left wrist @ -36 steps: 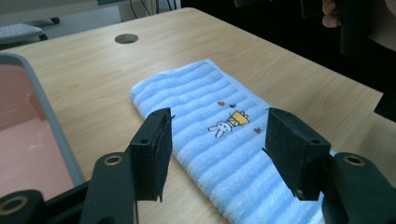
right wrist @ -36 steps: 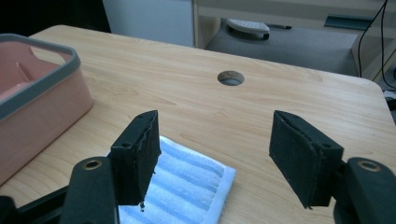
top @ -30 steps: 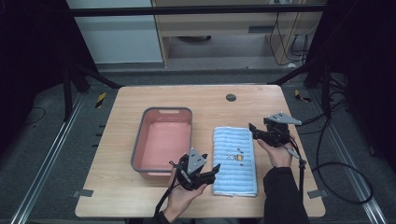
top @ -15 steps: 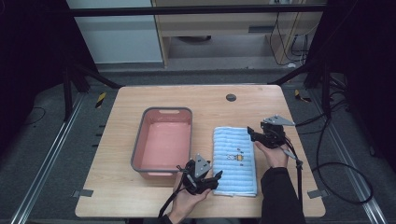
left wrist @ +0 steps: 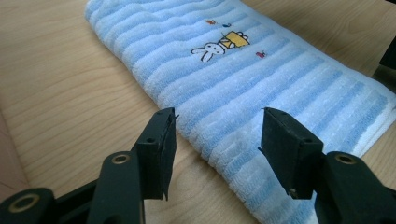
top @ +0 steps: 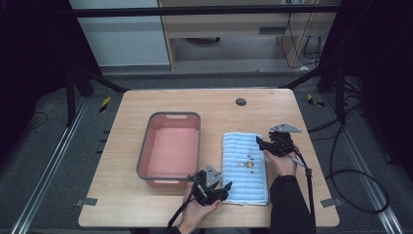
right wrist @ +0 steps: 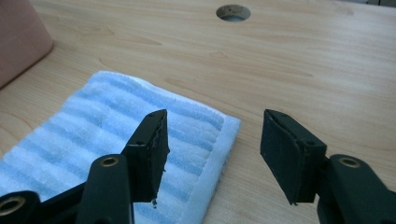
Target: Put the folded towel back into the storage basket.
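Left tongs (top: pixel 220 187) closing, still open astride the blue towel's (top: pixel 245 165) near edge; right tongs (top: pixel 263 145) closing, open astride its far corner.

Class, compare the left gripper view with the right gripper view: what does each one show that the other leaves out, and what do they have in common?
Left gripper view: the rabbit embroidery and the towel's long edge between open jaws. Right gripper view: the round table hole, the pink tub's corner and a towel corner under open jaws. Both: the blue striped towel on the wooden table.
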Tool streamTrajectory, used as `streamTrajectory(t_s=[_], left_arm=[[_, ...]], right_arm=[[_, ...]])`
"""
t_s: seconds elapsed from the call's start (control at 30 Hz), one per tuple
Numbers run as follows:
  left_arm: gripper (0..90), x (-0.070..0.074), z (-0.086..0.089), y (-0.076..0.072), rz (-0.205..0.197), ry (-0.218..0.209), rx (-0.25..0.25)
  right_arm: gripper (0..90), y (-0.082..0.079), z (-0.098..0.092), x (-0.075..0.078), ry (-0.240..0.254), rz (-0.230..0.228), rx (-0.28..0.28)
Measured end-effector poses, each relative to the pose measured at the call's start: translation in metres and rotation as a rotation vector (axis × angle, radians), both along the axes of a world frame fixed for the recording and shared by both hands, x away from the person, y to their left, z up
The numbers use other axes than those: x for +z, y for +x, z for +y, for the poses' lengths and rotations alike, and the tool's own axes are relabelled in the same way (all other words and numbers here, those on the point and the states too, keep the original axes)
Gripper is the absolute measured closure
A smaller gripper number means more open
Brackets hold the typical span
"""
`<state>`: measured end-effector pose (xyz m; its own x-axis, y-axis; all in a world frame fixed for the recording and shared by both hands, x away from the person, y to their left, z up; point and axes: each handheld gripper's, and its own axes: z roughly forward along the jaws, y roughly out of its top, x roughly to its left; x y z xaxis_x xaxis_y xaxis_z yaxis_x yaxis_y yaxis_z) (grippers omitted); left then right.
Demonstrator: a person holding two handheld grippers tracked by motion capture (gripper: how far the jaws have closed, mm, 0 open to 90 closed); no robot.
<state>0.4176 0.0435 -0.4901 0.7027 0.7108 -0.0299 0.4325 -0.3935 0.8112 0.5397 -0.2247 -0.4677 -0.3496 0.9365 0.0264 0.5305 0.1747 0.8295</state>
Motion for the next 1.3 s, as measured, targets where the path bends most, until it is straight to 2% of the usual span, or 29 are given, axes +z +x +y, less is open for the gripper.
streamTrajectory(t_s=[0.47,0.67,0.83,0.93,1.1,1.17,1.2,1.27,1.3], left_arm=[[47.5,-0.013,-0.006,0.002,0.020,0.023,0.015],[47.9,-0.016,-0.007,0.003,0.049,0.018,0.035],[50.2,-0.017,-0.007,0.005,0.077,0.010,0.034],[52.8,-0.017,-0.008,0.004,0.077,0.009,0.036],[56.8,-0.017,-0.009,0.002,0.079,0.003,0.041],[62.5,-0.017,-0.010,0.002,0.092,0.001,0.037],[64.0,-0.017,-0.010,0.002,0.092,0.001,0.037],[65.8,-0.016,-0.010,0.002,0.105,-0.010,0.036],[70.1,-0.016,-0.010,0.002,0.109,-0.015,0.035]], right_arm=[[43.5,0.007,0.007,-0.022,-0.041,0.083,0.015],[45.7,0.008,0.010,-0.028,-0.056,0.112,0.032],[47.6,0.008,0.005,-0.033,-0.028,0.134,0.027],[48.7,0.009,0.003,-0.034,-0.010,0.144,0.019],[56.4,0.008,0.005,-0.034,0.000,0.157,0.030],[62.7,0.008,0.005,-0.034,0.002,0.157,0.042],[62.7,0.008,0.005,-0.034,0.002,0.157,0.042],[68.3,0.008,0.006,-0.034,0.013,0.162,0.050],[74.2,0.007,0.007,-0.034,0.031,0.171,0.056]])
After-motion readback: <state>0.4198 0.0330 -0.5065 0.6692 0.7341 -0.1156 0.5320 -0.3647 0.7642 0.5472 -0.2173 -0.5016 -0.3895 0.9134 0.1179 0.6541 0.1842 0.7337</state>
